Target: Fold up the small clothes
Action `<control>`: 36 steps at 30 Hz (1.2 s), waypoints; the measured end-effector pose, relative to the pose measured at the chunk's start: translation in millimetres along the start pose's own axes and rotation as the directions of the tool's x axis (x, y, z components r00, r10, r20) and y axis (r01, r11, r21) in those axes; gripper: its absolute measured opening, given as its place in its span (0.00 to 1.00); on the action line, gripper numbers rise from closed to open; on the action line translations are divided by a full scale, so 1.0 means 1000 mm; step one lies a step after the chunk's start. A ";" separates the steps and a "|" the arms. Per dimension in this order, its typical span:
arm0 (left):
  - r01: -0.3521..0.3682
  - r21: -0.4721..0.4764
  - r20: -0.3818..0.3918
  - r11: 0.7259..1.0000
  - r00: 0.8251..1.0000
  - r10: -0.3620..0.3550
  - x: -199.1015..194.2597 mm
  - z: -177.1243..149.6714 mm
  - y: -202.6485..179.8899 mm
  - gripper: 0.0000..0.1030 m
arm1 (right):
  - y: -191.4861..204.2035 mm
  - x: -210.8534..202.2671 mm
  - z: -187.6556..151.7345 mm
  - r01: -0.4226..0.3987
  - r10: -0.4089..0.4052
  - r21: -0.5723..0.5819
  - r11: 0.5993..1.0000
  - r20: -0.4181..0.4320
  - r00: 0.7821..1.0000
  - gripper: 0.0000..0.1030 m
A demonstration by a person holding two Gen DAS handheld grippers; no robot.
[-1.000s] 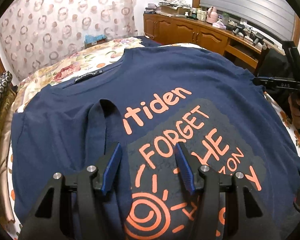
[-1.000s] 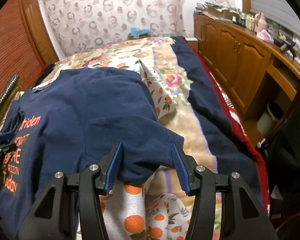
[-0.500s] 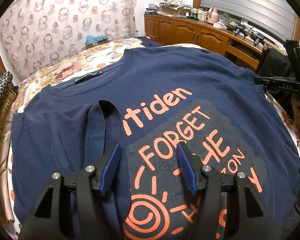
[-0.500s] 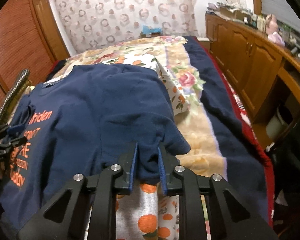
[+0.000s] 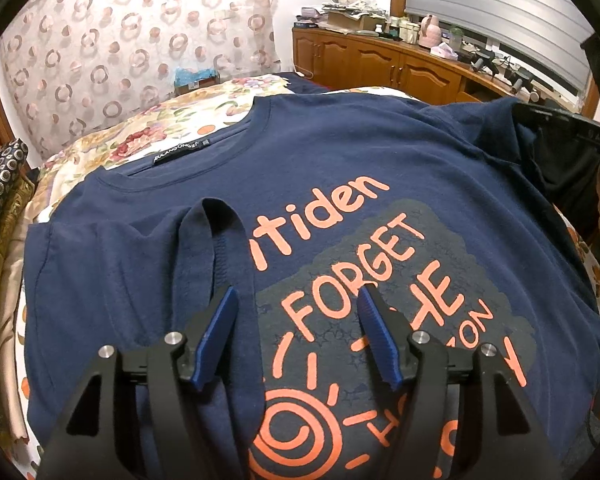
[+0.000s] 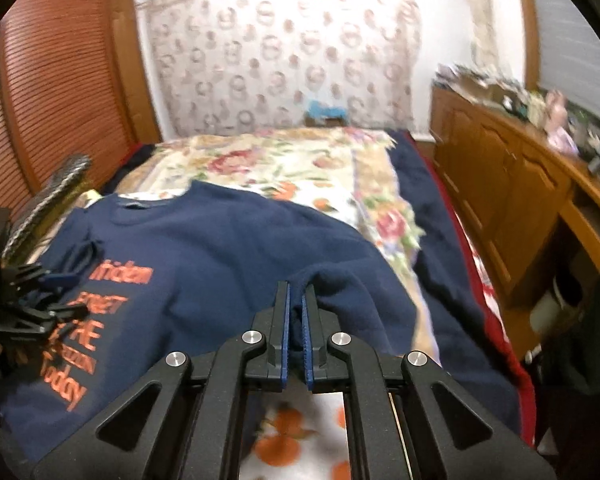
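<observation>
While the navy t-shirt (image 5: pixel 340 184) is spread flat on the floral bedspread (image 6: pixel 284 160), its sleeve is pinched tight by the right gripper (image 6: pixel 295 300); nothing's gripped by the left gripper (image 5: pixel 296 312), whose jaws are opening over the print.

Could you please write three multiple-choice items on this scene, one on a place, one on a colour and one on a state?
1. Where does the T-shirt lie?
A. on a bed with a flowered cover
B. on a wooden floor
C. in a drawer

2. What colour is the lettering on the T-shirt?
A. white
B. orange
C. green

3. How does the right gripper stand?
A. wide open above the bed
B. shut on nothing
C. shut on a fold of the T-shirt

Answers:
1. A, flowered bedding shows around the shirt.
2. B, the print on the navy cloth is orange.
3. C, navy cloth is pinched between its blue pads, while the left gripper is opening over the print, gripping nothing.
</observation>
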State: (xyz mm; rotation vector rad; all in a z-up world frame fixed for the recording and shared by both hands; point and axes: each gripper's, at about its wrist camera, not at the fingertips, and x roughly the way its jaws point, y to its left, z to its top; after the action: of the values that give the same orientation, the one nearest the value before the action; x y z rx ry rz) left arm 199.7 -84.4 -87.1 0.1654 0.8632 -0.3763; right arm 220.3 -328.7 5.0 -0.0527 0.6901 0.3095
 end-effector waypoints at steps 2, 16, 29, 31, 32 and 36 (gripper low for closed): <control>-0.002 0.000 0.000 1.000 1.000 0.002 0.001 0.000 0.001 0.62 | 0.015 0.005 0.006 -0.033 0.033 -0.024 0.999 0.006 0.999 0.03; 0.061 -0.028 0.096 0.998 0.994 -0.058 -0.033 0.006 0.011 0.62 | 0.069 0.055 -0.013 -0.155 0.148 -0.036 0.987 -0.158 0.976 0.06; 0.057 -0.020 0.152 0.998 0.987 -0.054 -0.061 0.016 0.023 0.62 | 0.015 0.005 -0.008 0.050 -0.047 0.038 0.998 -0.088 0.995 0.44; 0.061 -0.023 0.149 0.998 0.987 -0.057 -0.060 0.015 0.022 0.62 | 0.003 0.012 -0.009 0.112 -0.105 0.058 0.992 -0.111 0.988 0.44; 0.061 -0.026 0.146 0.998 0.988 -0.057 -0.058 0.014 0.023 0.62 | -0.003 0.018 -0.010 0.132 -0.123 0.062 0.989 -0.125 0.984 0.44; 0.058 -0.034 0.136 0.998 0.989 -0.053 -0.056 0.011 0.026 0.62 | -0.020 0.043 -0.018 0.152 -0.132 0.094 0.984 -0.191 0.973 0.44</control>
State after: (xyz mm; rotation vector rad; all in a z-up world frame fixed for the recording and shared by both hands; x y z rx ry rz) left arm 184.7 -49.7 -37.3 0.0797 0.7421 -0.4183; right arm 246.7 -339.3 -37.4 -0.0276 0.8813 0.1293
